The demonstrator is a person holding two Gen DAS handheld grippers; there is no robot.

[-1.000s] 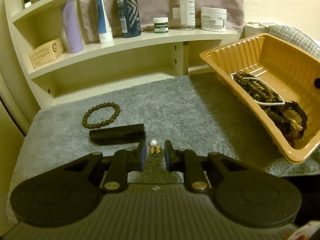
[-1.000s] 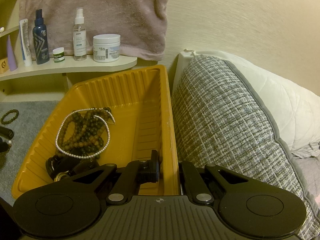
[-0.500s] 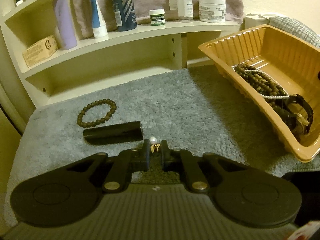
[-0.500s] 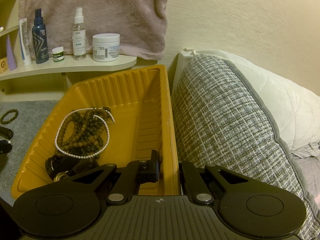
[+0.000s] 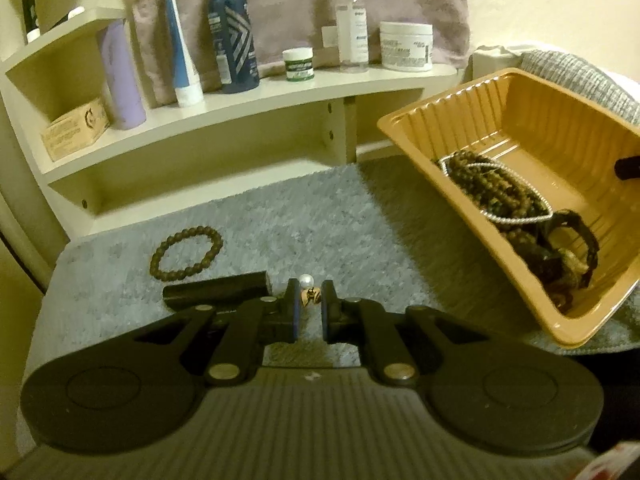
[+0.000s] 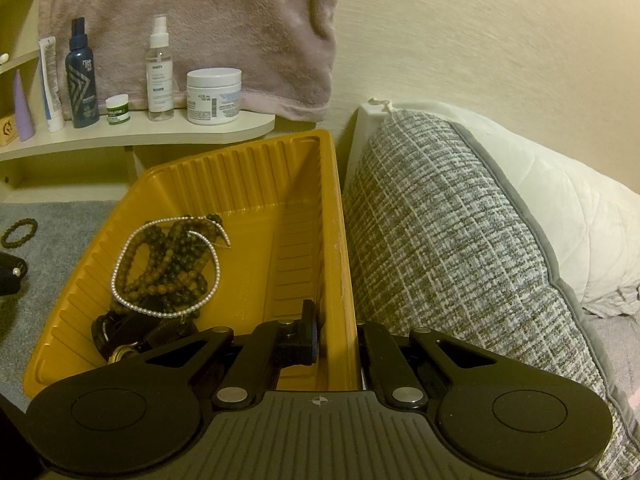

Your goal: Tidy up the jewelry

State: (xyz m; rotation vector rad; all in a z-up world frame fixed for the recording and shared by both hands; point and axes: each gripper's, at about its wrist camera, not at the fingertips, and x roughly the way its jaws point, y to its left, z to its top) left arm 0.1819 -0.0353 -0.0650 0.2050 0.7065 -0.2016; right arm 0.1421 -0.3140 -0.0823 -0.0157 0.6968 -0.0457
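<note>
My left gripper (image 5: 309, 300) is shut on a small pearl earring (image 5: 307, 281), whose gold part sits between the pads just above the grey mat (image 5: 320, 220). A brown bead bracelet (image 5: 186, 254) and a black cylinder (image 5: 216, 292) lie on the mat to the left of it. On the right is the orange tray (image 6: 256, 168), which holds a brown bead necklace (image 6: 172, 268), a pearl strand (image 6: 120, 280) and a dark watch (image 6: 120, 340). My right gripper (image 6: 338, 328) is shut on the tray's right wall, one finger inside and one outside.
A cream shelf (image 5: 240, 108) at the back carries bottles, a tube and jars, with a pinkish towel (image 6: 200, 20) hanging behind. A grey woven cushion (image 6: 440, 240) and a white pillow (image 6: 580, 220) press against the tray's right side.
The left jaws closed onto the earring. It now stays between them while the bracelet and cylinder slide lower in that view. The right gripper has not moved.
</note>
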